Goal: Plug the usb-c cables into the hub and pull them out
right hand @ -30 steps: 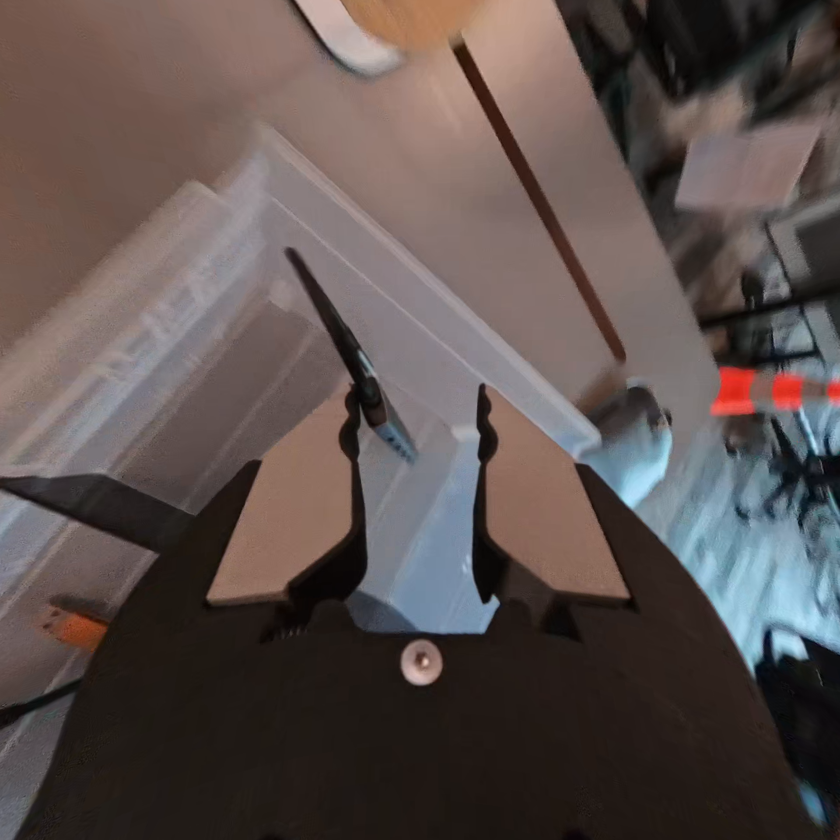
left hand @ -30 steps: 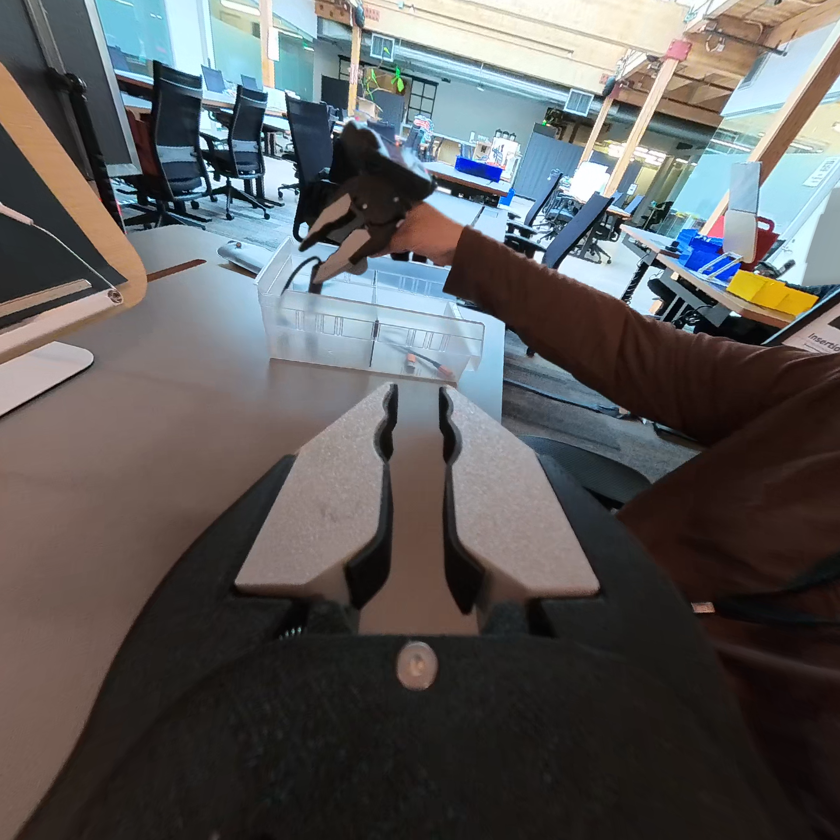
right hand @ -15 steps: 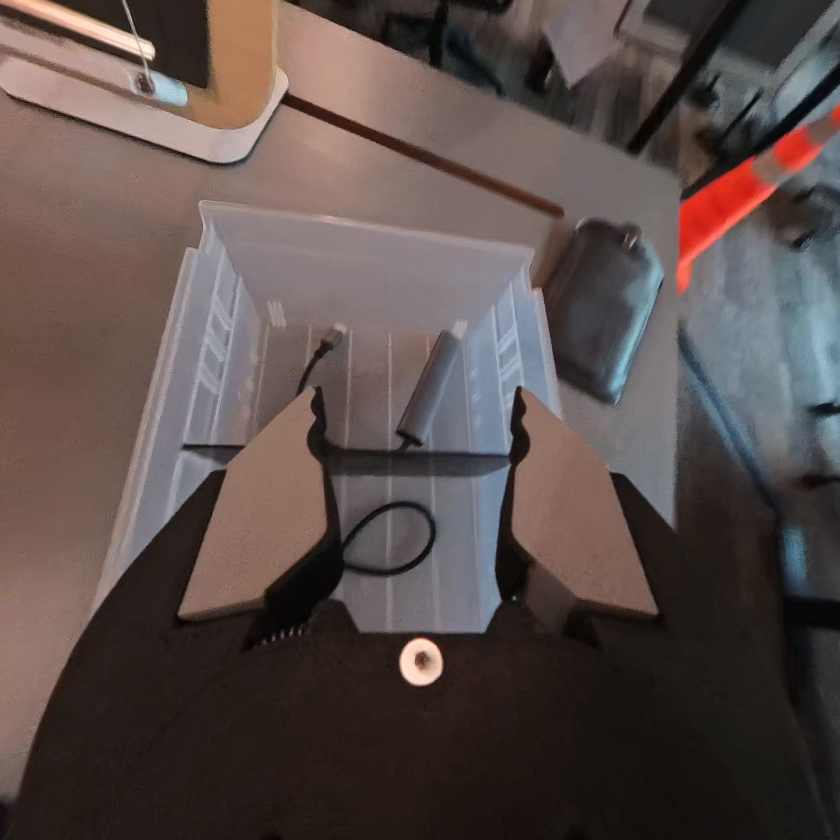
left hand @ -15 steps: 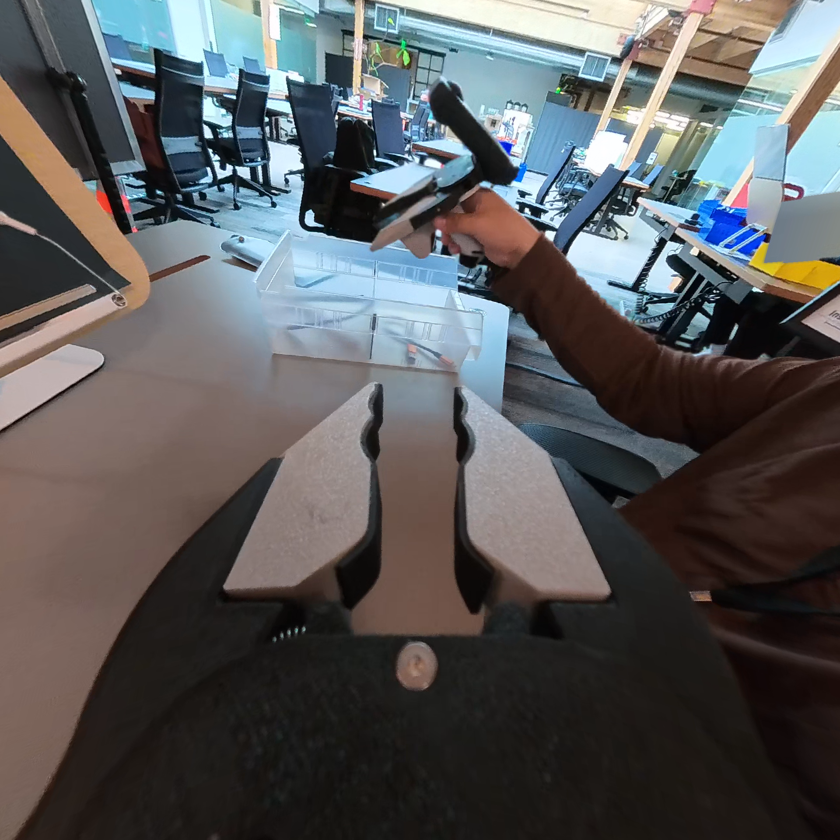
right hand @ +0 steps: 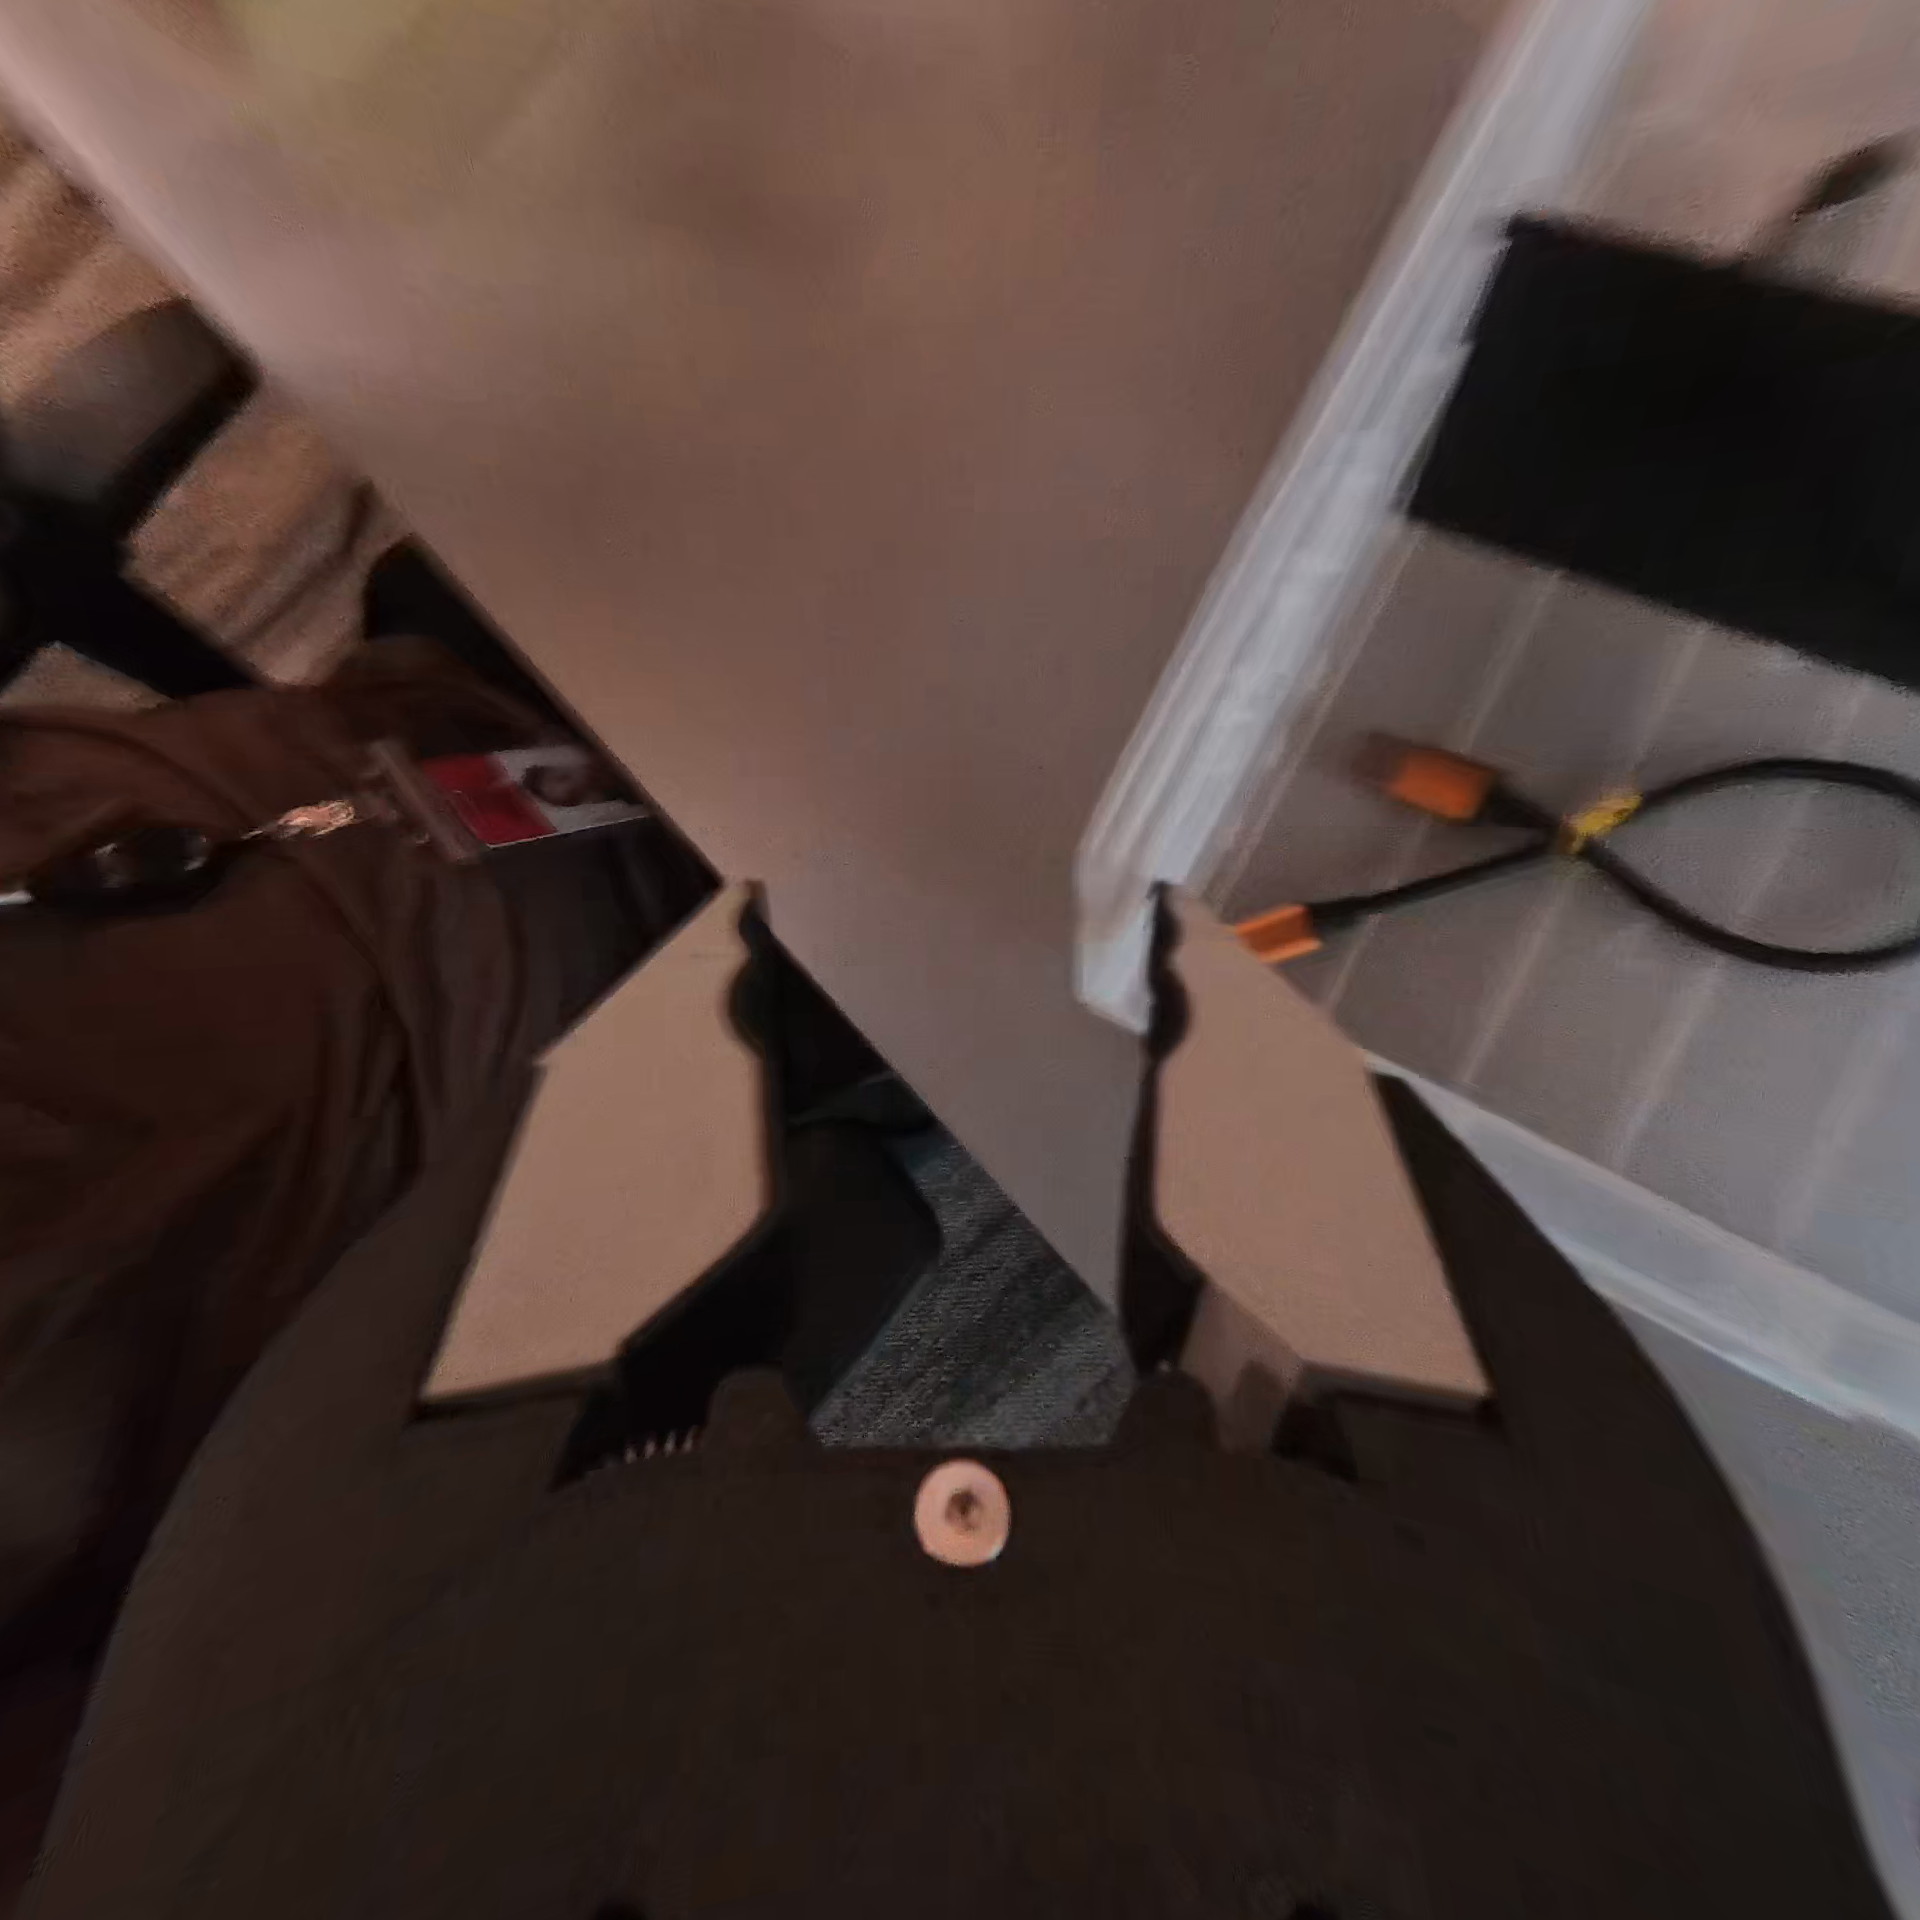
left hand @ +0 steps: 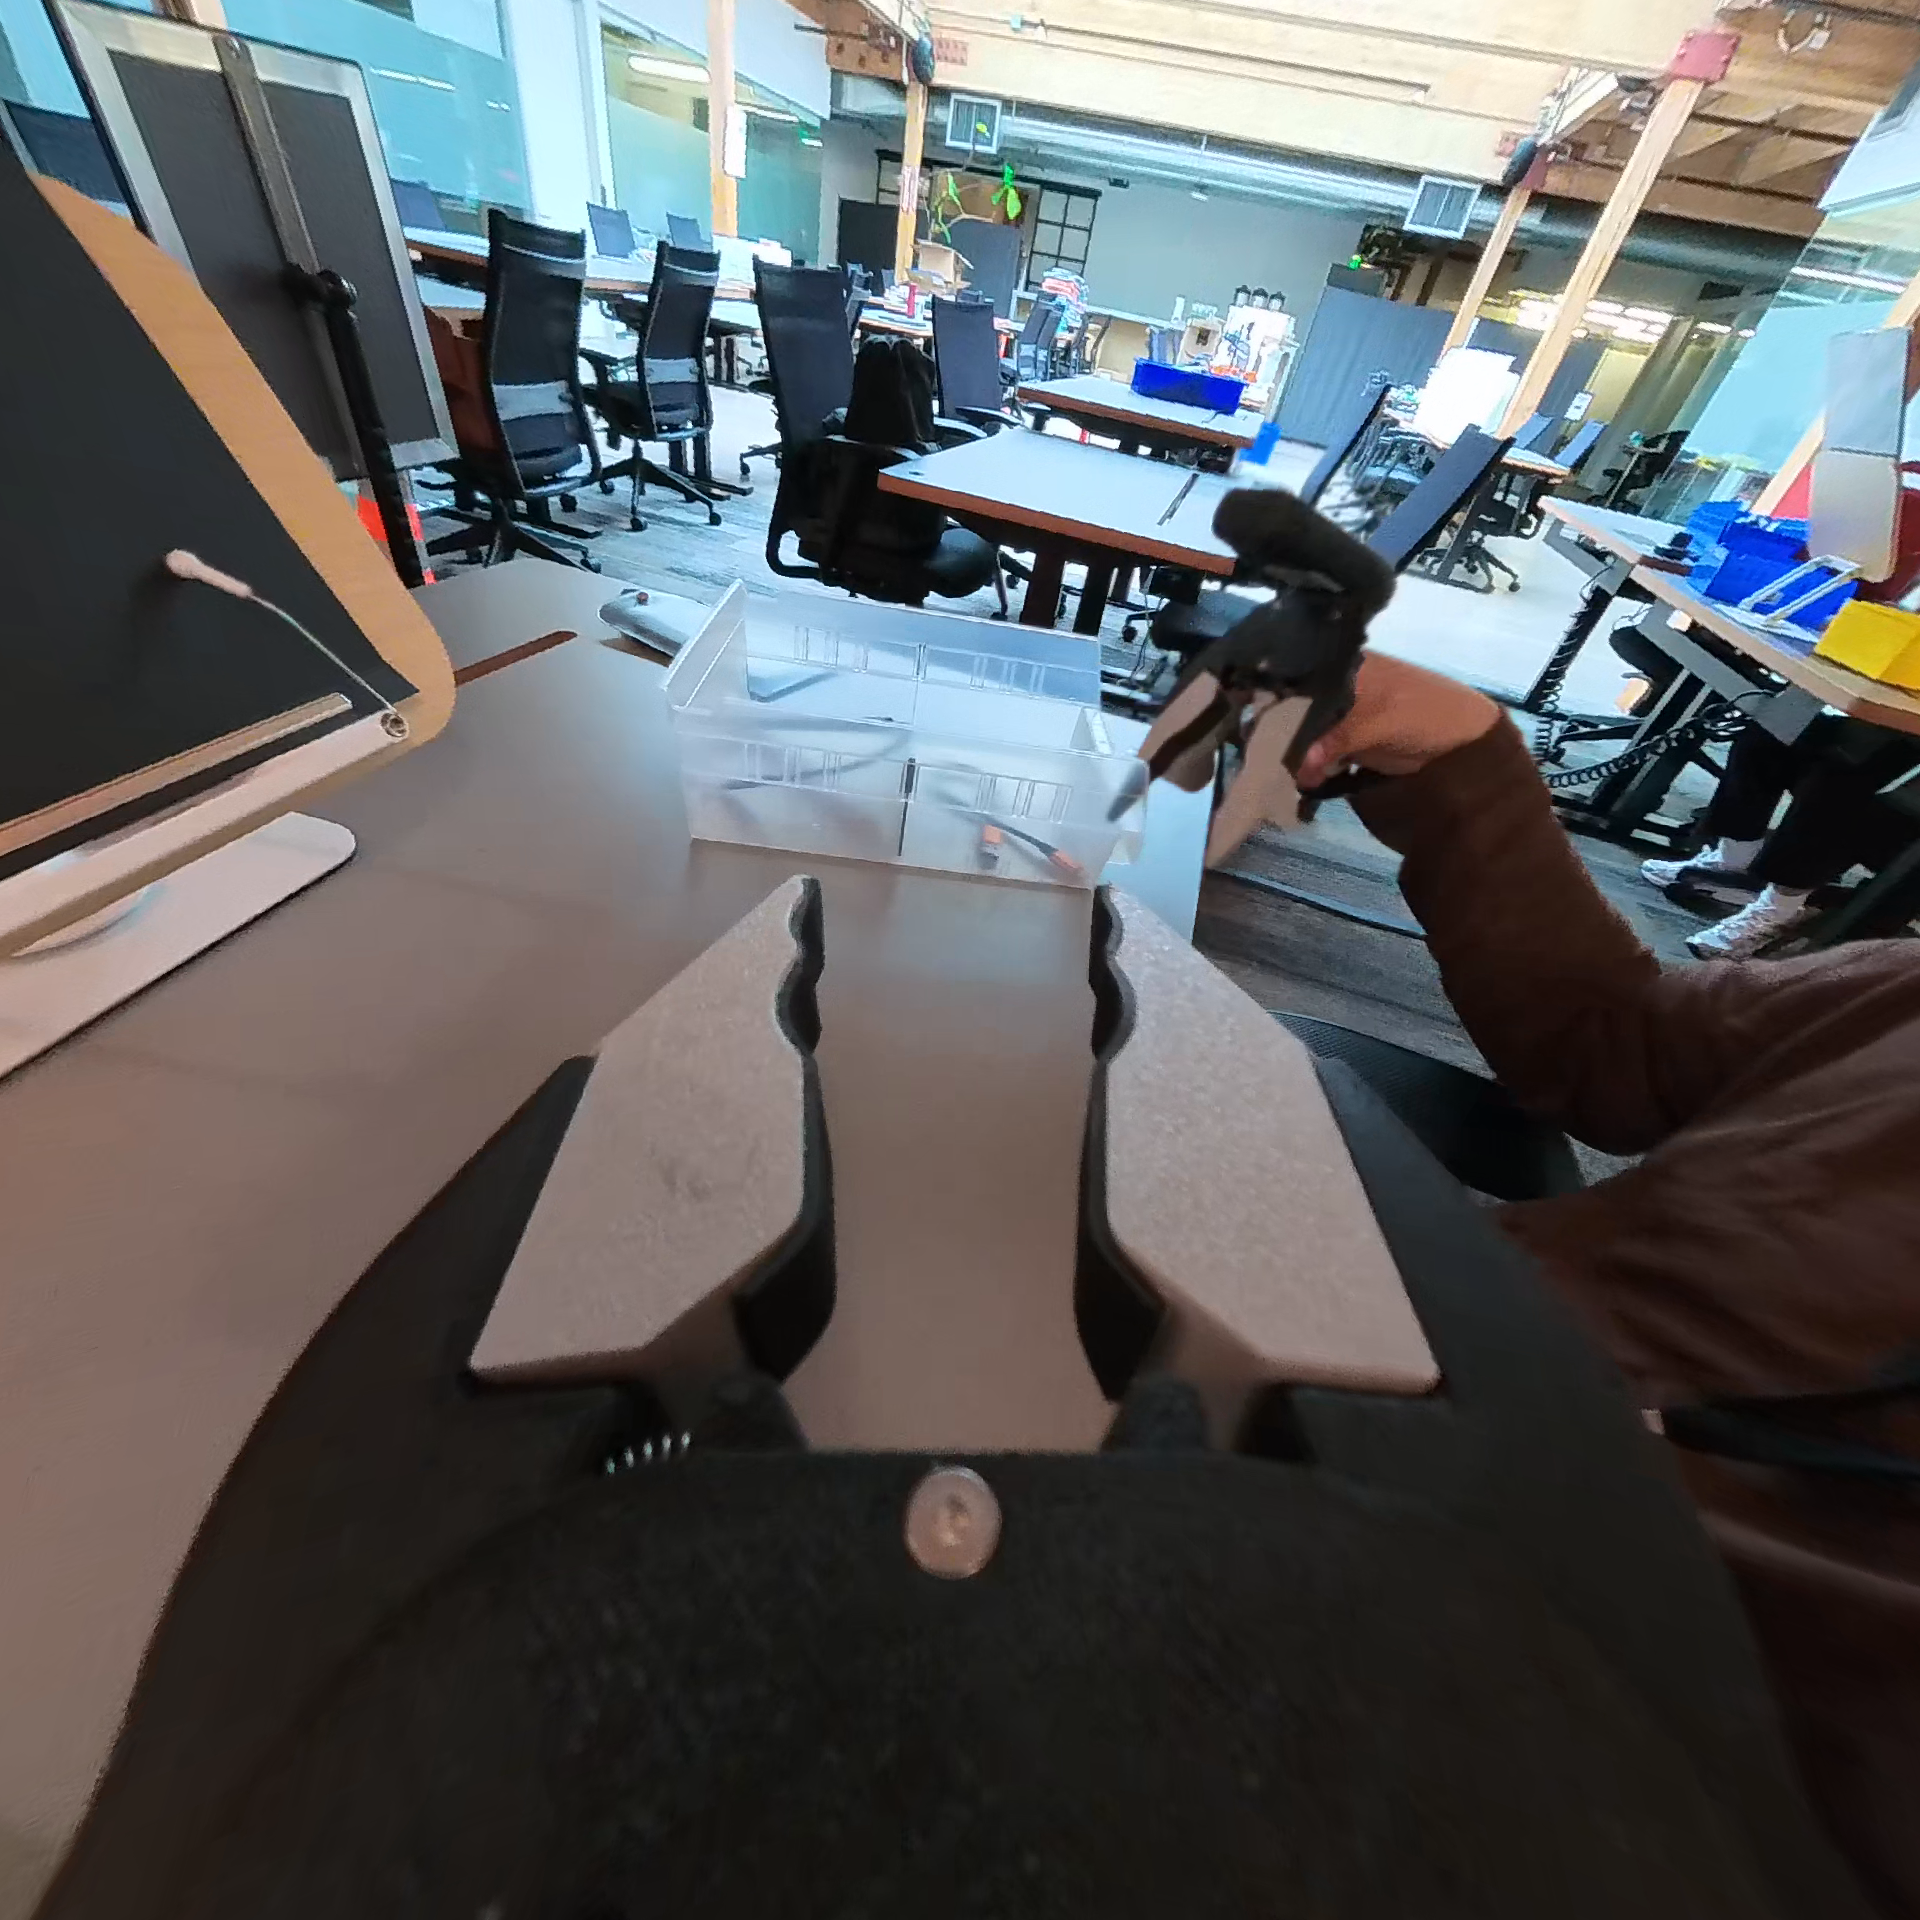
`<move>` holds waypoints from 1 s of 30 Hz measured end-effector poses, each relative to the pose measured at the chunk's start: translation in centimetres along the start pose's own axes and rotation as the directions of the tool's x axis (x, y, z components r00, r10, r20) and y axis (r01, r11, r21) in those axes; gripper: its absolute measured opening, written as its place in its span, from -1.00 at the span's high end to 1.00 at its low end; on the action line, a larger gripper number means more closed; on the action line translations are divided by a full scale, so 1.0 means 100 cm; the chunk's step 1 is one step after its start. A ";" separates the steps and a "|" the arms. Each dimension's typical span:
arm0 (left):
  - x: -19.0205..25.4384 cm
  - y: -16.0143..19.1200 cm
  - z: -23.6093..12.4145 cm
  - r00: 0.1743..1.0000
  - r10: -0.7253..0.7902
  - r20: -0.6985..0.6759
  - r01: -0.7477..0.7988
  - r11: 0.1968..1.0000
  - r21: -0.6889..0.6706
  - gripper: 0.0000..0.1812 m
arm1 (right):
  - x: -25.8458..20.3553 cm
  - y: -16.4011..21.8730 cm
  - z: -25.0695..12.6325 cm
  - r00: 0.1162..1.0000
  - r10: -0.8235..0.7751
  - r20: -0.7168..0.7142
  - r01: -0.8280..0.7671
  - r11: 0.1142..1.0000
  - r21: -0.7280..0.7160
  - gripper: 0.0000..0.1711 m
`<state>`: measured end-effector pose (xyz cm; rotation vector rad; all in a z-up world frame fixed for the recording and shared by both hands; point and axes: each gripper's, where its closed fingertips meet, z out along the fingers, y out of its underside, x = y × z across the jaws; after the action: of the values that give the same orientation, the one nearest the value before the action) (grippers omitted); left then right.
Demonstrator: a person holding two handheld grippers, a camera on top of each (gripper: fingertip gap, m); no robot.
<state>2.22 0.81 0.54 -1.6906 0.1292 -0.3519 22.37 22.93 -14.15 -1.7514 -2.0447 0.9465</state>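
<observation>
A clear plastic bin (left hand: 997,717) stands on the table. In its near right compartment lies a black cable with orange plugs (left hand: 1023,847). A grey strip that may be the hub (left hand: 795,684) lies in the far left compartment. My left gripper (left hand: 951,930) is open and empty, low over the table in front of the bin. My right gripper (left hand: 1195,774) is open and empty, held just right of the bin's right end. In the blurred right wrist view the right gripper (right hand: 954,914) is by the bin's corner (right hand: 1117,935), with the orange-plugged cable (right hand: 1434,784) to its right.
A monitor on a stand (left hand: 156,665) is at the left of the table (left hand: 312,1091). A grey flat object (left hand: 644,618) lies behind the bin. The table edge runs just right of the bin. The person's brown sleeve (left hand: 1538,935) crosses on the right. The grippers' ends are close to 35 centimetres from one another.
The right gripper was over the bin with a cable and grey hub dangling, rose with nothing in it, then swung down to the bin's right end. The left gripper's fingers have opened wider.
</observation>
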 end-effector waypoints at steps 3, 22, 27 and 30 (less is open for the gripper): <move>0.002 -0.003 0.000 1.000 0.021 0.002 -0.021 1.000 0.009 0.47 | -0.003 -0.004 0.023 0.999 -0.039 -0.032 0.039 0.999 0.011 -0.07; -0.036 -0.044 -0.088 0.972 0.037 0.233 -0.075 0.984 0.159 0.44 | -0.036 -0.116 0.038 0.953 -0.210 -0.217 0.228 0.971 0.063 0.18; -0.102 -0.033 -0.165 0.774 0.044 0.631 -0.121 0.989 0.080 0.41 | -0.077 -0.164 0.038 0.920 -0.327 -0.217 0.367 0.912 0.184 0.19; -0.117 -0.019 -0.182 0.759 -0.005 0.651 -0.055 0.996 0.071 0.38 | -0.087 -0.177 0.050 0.912 -0.359 -0.196 0.391 0.907 0.158 0.17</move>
<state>-14.54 -12.78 2.62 -1.6324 -0.3813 0.2696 7.73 12.31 -4.83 -1.2278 -2.0069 0.8179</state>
